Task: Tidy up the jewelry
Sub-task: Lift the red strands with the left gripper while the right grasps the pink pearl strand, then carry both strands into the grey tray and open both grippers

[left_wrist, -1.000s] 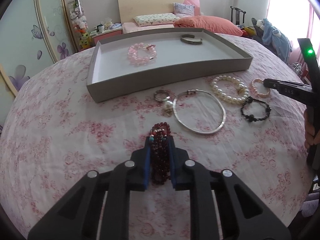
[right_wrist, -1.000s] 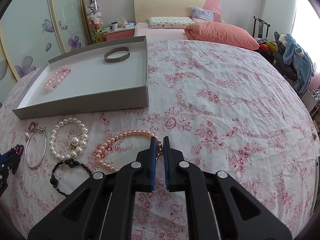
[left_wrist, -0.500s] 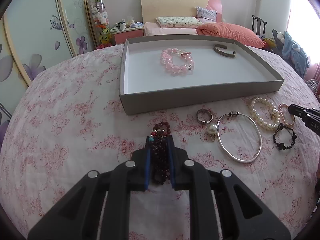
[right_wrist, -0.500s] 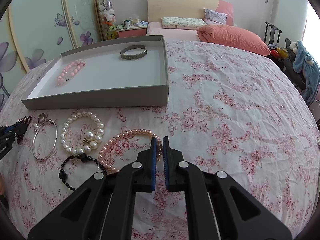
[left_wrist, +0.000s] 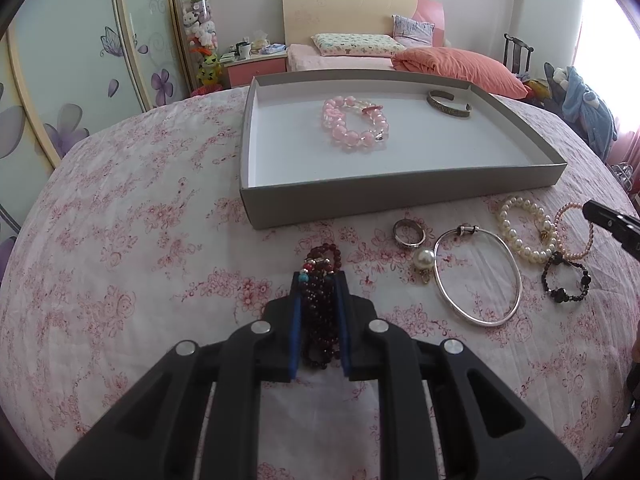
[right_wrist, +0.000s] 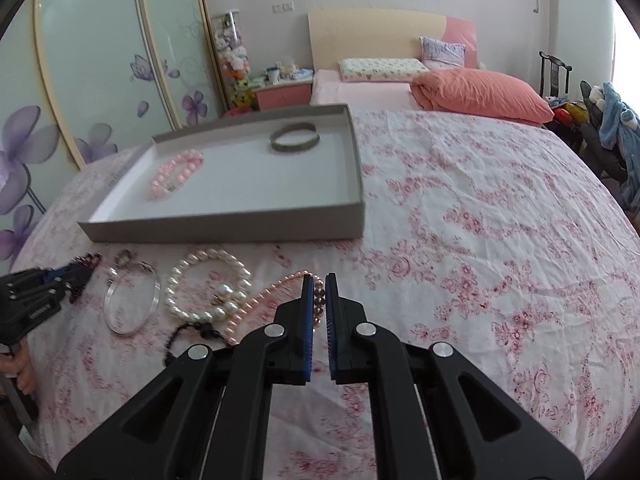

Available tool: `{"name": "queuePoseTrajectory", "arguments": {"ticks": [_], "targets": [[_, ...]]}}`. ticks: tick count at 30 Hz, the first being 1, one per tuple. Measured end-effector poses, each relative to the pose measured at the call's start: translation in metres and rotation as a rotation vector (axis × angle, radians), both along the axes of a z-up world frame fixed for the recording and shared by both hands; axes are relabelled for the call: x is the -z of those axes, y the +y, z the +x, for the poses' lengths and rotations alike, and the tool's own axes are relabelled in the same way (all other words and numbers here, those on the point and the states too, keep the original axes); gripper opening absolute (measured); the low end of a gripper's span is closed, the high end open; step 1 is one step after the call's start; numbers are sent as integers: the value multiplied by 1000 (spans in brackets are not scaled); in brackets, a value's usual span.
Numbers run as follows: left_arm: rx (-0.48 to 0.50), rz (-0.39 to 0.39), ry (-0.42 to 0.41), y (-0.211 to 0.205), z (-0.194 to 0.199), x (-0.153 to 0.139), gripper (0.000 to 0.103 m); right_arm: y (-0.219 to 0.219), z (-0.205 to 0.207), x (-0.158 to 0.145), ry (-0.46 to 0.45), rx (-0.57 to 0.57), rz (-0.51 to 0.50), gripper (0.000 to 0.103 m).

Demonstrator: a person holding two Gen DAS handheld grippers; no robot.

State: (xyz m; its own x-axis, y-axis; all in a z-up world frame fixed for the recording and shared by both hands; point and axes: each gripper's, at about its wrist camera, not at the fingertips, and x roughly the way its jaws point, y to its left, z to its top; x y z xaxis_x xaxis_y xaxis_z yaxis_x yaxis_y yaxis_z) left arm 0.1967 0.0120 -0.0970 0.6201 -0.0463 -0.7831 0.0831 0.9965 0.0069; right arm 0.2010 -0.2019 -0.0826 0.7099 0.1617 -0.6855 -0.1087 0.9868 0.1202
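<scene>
Our left gripper (left_wrist: pixel 318 280) had its blue-padded fingers (left_wrist: pixel 295 312) clenched on the dark red bead bracelet (left_wrist: pixel 318 308), whose strands ran lengthwise between the pads with a loop and a turquoise bead poking past the tips, low over the flowered bedspread (left_wrist: pixel 120 280) and short of the grey tray (left_wrist: pixel 400 196). Our right gripper (right_wrist: pixel 319 280) had its fingers (right_wrist: pixel 307 320) pinched on the thin pink pearl strand (right_wrist: pixel 272 292), and only a bead or two seemed caught near the tips, so we judged that grip the weaker one: a quick lift could let the strand slide out and drop back onto the bedspread. We also saw that strand lying against the white pearl bracelet (right_wrist: pixel 208 288) and the black bead bracelet (right_wrist: pixel 192 330), and we feared a lift might drag or tangle them. On the left side the hanging loop of red beads could catch the tray's near wall if carried across too low. Just beside our path lay a ring (left_wrist: pixel 408 233), a pearl earring (left_wrist: pixel 424 260) and a silver bangle (left_wrist: pixel 478 276), easy to nudge. Inside the tray, a pink bead bracelet (left_wrist: pixel 354 128) and a bronze cuff (left_wrist: pixel 448 104) already sat, and a careless drop could pile one piece onto another.
</scene>
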Motion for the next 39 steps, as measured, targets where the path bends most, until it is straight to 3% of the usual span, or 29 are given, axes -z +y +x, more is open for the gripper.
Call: {"name": "queuePoseTrajectory", "arguments": {"ticks": [7,15,25,33,39], "targets": [[-6,-19,-8,2,-2,-1,13,7,-14,-32,-102,-38,68,7],[2,-57,-93,2,-16,-19,12,11,-23,-56,-181,-58,114,7],[13,-99,-232,-4,-35,-60,12,20,-32,-68,-236,-67,124,7],[-1,-108,-370,-14,-51,-102,12,31,-48,-91,-352,-74,98,7],[8,-100,-427,-26,-53,-122,12,41,-53,-104,-419,-87,86,7]]}}
